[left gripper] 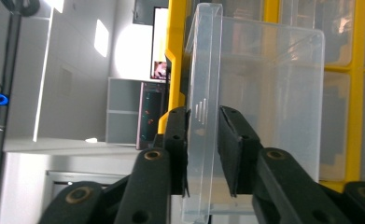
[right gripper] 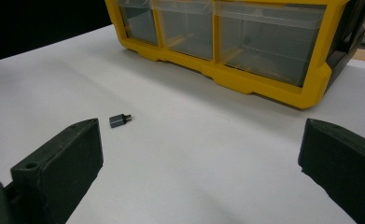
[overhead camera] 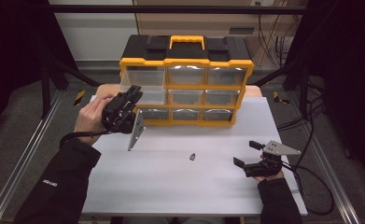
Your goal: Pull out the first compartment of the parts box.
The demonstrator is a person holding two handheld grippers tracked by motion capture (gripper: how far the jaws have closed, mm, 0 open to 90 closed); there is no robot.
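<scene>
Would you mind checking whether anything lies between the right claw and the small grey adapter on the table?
Nothing visible: bare white table separates the open right claw from the small grey adapter.

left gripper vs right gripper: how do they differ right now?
The left gripper has its jaws narrow around the front wall of the pulled-out top-left clear drawer; the right gripper is wide open with nothing between its jaws. Left is raised at the yellow organizer; right sits low over the white table. Both have black jaws.
</scene>
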